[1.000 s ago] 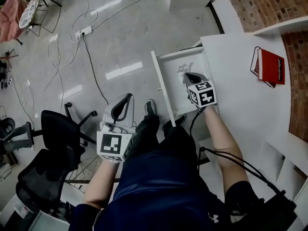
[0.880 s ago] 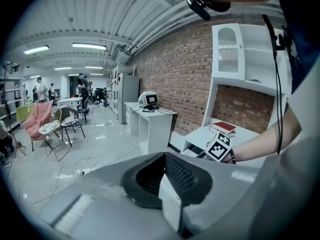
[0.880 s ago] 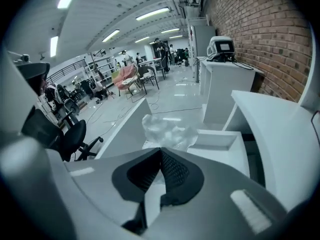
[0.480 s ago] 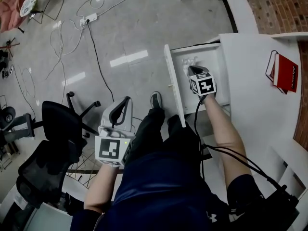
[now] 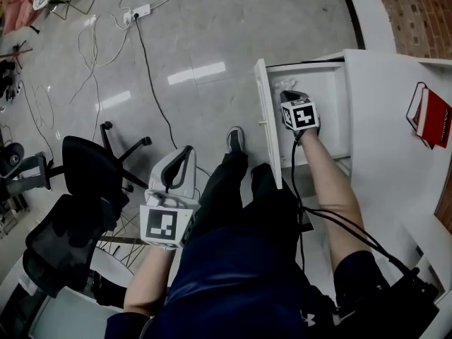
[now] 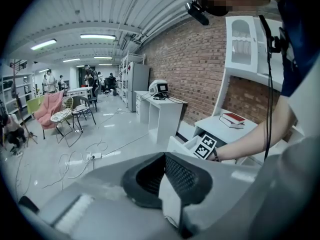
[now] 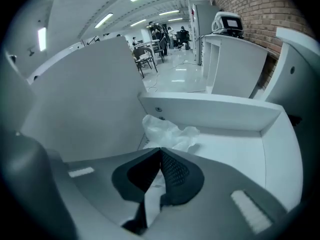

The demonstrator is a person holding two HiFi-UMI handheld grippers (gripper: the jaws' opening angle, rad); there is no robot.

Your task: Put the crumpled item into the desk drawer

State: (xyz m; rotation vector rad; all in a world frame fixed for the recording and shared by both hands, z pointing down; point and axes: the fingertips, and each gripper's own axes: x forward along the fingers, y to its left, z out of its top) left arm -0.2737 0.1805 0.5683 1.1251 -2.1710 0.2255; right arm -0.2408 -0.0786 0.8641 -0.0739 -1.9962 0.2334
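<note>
The crumpled white item [image 7: 169, 133] lies in the drawer's far corner beside the front panel, its near end running into the tips of my right gripper [image 7: 160, 151], which is shut on it. From the head view the right gripper [image 5: 285, 96] reaches down into the open white desk drawer [image 5: 332, 122], with the crumpled item [image 5: 282, 85] just past its tips. My left gripper [image 5: 185, 154] hangs over the person's lap, left of the drawer, shut and holding nothing. The left gripper [image 6: 165, 156] looks across the room towards the desk.
A red book [image 5: 432, 115] lies on the white desk top [image 5: 395, 168]. The drawer's front panel [image 5: 267, 129] juts out above the person's knees. A black office chair [image 5: 78, 189] stands at the left; cables and a power strip [image 5: 138, 10] lie on the floor.
My right gripper has gone a little farther into the drawer with the crumpled item, towards its far corner. The left gripper has stayed over the lap.
</note>
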